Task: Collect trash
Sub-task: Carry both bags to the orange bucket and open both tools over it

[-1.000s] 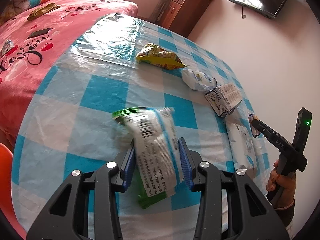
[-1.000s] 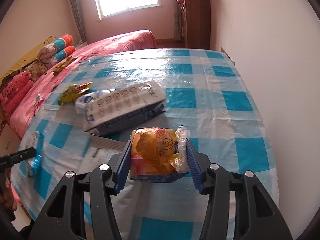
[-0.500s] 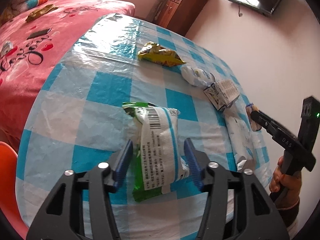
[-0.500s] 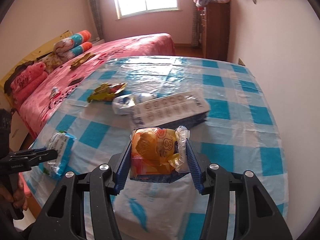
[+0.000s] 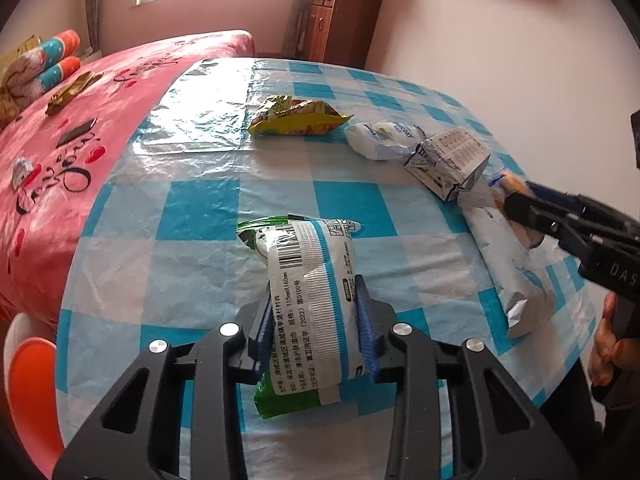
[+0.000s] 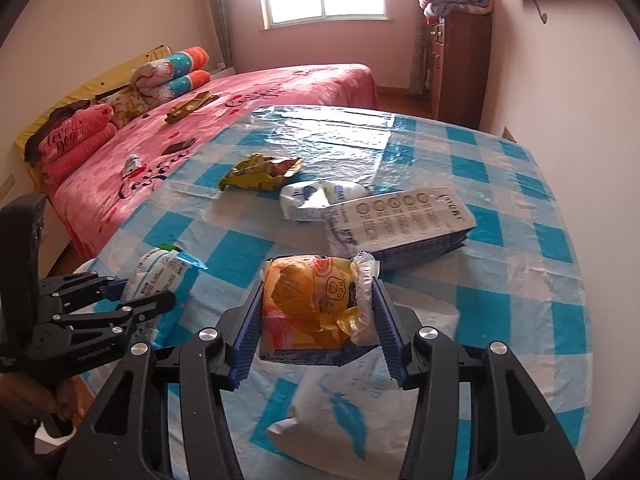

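Both wrist views look down, close, sharing the table [image 5: 200, 216] (checked cloth).

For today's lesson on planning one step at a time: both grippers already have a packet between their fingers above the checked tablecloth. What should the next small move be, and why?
Probably lift both packets clear and carry them off. The left gripper, whose jaws have just been closing, clamps the white tissue pack; the right gripper clamps the orange snack packet. No bin is visible.

Both the left gripper [image 5: 316, 332] and the right gripper [image 6: 316, 330] are black plastic frames with triangular cut-outs, 4 round silver screws across each, and 2 ribbed blue pads [image 5: 366, 328]. White letters "DAS" mark the right gripper's side.
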A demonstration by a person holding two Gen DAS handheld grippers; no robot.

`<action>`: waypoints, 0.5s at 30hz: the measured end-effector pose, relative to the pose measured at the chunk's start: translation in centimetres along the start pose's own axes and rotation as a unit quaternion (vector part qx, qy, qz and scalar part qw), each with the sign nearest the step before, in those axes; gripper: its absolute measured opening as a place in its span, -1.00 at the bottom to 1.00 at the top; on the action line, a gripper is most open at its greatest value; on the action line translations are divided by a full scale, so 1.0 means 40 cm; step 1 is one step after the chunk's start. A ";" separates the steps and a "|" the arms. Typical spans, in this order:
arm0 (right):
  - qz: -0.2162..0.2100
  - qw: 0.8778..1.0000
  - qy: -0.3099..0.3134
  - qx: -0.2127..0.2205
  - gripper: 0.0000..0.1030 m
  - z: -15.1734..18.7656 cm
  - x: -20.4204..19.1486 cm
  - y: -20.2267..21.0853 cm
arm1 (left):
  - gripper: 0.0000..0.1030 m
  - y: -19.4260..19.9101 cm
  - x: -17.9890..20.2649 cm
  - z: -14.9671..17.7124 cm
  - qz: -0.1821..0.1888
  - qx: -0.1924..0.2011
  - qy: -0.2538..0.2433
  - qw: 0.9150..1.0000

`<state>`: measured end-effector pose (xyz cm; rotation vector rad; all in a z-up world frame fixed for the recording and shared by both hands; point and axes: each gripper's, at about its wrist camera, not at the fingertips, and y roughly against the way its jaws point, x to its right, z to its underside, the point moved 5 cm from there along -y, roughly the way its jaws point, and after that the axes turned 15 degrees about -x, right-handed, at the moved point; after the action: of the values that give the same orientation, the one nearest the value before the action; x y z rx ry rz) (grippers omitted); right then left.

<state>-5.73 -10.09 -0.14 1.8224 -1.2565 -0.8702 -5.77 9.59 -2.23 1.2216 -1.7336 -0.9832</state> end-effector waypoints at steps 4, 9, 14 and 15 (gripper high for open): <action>-0.020 1.000 0.012 -0.004 0.03 -0.002 -0.043 -0.003 | -0.31 0.017 -0.031 0.016 0.026 0.007 0.024 0.999; -0.066 0.997 0.027 -0.012 0.03 -0.013 -0.111 -0.011 | -0.31 0.052 -0.084 0.042 0.050 0.022 0.055 0.997; -0.123 0.990 0.063 -0.026 0.03 -0.024 -0.226 -0.027 | -0.31 0.117 -0.168 0.083 0.048 0.045 0.088 0.994; -0.132 0.988 0.071 -0.030 0.03 -0.025 -0.249 -0.031 | -0.31 0.136 -0.197 0.099 0.044 0.051 0.101 0.993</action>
<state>-7.21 -0.15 0.45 1.9944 -0.9049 -0.8918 -9.48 19.04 -0.15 1.2528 -1.6796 -0.7011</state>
